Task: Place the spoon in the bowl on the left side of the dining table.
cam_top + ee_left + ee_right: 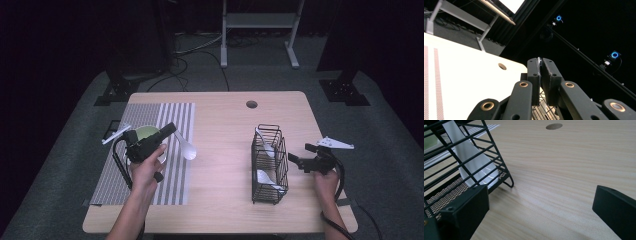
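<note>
Where the tabletop is concerned: light wood-grain tabletop (220,165), rounded corners, centre of the high view.
Cable hole: one round hole (251,104) near the far edge of the tabletop, upper centre of the frame.
Placemat: grey-and-white striped placemat (150,150) covering the left part of the tabletop, from the far edge almost to the near edge.
Bowl: green bowl (145,133) on the placemat, partly hidden behind the left claw.
Left claw: left claw (170,129), left of centre in the high view, above the placemat; jaws pressed together on the handle of a white spoon (187,149), whose bowl end hangs to the right of the claw over the placemat's right edge. In the left gripper view a thin pale edge shows between the jaw tips.
Wire basket: black wire basket (270,165), right of centre on the tabletop, holding further white spoons (265,176).
Right claw: right claw (298,153), right of the wire basket, just beside it; jaws wide apart with nothing between them. In the right gripper view the left jaw stands close against the basket's corner; contact cannot be told.
Floor: grey carpet (390,150) around the tabletop, with black cables in the upper centre of the frame.
Room: dark curtains behind; a white metal frame (260,30) at top centre; black stand bases at upper left and upper right.
</note>
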{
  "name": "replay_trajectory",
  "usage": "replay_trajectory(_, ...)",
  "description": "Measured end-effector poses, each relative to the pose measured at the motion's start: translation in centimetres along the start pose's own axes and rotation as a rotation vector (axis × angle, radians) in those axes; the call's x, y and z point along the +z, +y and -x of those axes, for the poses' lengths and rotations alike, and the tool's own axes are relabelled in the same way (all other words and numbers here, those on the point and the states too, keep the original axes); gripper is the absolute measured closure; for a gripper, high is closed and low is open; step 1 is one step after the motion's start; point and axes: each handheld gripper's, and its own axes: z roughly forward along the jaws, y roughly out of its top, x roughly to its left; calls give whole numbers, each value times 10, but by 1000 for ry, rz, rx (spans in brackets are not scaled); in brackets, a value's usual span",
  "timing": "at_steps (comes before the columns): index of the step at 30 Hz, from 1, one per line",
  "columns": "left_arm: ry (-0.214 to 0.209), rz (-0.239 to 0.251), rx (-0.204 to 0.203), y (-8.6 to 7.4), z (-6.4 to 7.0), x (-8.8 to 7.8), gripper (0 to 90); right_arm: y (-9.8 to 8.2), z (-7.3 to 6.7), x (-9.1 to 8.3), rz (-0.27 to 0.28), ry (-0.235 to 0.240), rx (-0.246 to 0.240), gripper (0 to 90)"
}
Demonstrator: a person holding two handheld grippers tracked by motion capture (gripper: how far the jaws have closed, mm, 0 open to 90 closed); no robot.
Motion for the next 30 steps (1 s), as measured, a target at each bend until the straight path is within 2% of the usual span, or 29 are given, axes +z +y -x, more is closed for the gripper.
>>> replay_trajectory(6, 20, 19, -3, 5, -7, -6, 847, 0, -1, 0, -1, -1, -5, 0)
replay_trajectory(10, 39, 34, -21, 8, -16, -12, 844, 0, -1, 0, -3, -4, -6, 0)
replay_trajectory(13, 44, 40, -26, 8, -18, -14, 846, 0, -1, 1, -5, -5, -8, 0)
replay_trajectory(30, 115, 80, -25, 24, -39, -29, 846, 0, -1, 1, -10, -11, -5, 0)
